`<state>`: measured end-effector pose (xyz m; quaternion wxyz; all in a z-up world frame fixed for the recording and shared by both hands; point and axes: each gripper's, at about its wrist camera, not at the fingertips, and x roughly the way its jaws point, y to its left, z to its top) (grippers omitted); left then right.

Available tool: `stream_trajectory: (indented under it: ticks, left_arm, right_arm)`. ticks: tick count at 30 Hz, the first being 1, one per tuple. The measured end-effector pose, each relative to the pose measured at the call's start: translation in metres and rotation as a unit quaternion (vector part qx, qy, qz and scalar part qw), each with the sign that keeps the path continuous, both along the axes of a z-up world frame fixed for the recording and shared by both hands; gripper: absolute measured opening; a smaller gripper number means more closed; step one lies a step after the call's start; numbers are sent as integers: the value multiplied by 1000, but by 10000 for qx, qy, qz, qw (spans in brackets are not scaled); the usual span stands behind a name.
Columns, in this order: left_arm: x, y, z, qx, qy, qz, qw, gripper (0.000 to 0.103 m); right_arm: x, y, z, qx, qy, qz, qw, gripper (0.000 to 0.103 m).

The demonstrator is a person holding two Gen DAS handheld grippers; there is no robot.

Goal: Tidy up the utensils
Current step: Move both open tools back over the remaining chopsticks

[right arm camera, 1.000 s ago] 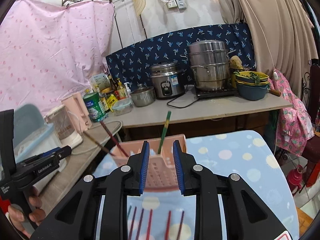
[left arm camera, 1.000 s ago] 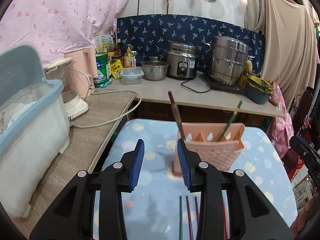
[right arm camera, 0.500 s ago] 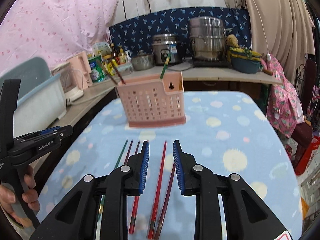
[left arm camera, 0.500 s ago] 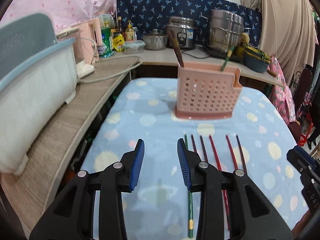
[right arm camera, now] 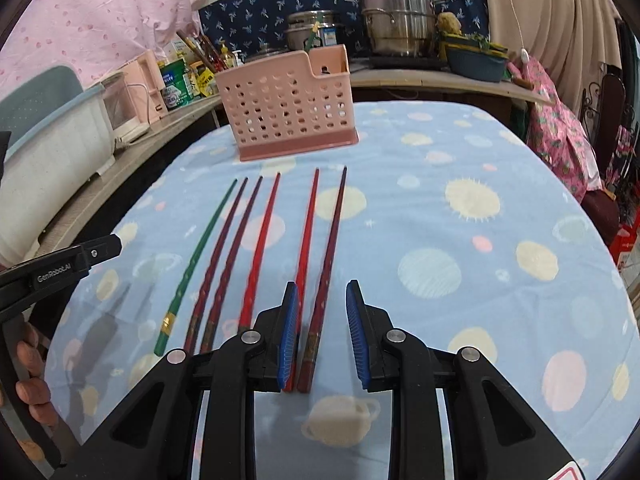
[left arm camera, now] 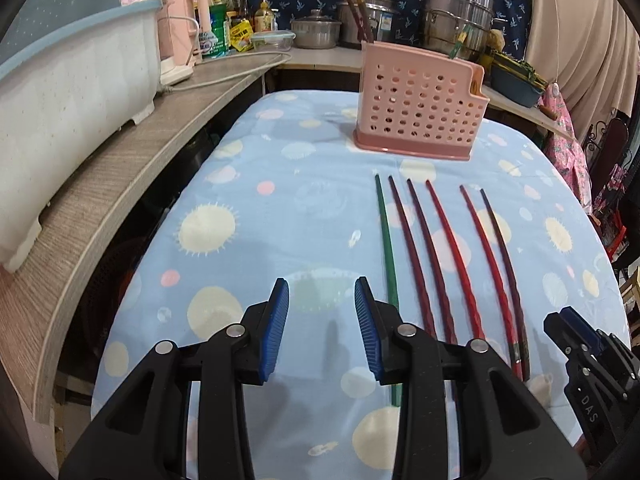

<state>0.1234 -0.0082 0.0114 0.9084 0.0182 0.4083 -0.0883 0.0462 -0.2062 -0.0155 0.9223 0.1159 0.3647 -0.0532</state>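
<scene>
Both claws have been brought down from the pink holder (left arm camera: 420, 108) at the worktop's far edge to the six chopsticks (right arm camera: 256, 248) laid mid-worktop. The left claw (left arm camera: 322, 328) is narrowly parted and empty; the right claw (right arm camera: 322, 334), equally narrow, is poised above the two rightmost sticks, so a pickup seems next.

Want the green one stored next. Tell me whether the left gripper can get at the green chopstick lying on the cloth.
Probably yes. The left gripper, jaws open and empty, hovers just beside the green chopstick, the outermost of the row, with bare cloth on its free side.
</scene>
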Motion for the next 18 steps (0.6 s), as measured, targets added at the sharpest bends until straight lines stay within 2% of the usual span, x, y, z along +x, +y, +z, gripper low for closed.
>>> stream_trajectory:
  ticks: [18]
  left_arm:
    - [-8,1,-23,-7,323,6,9995,33]
  right_arm:
    - [3,4,-20,71,328,12,9994,22]
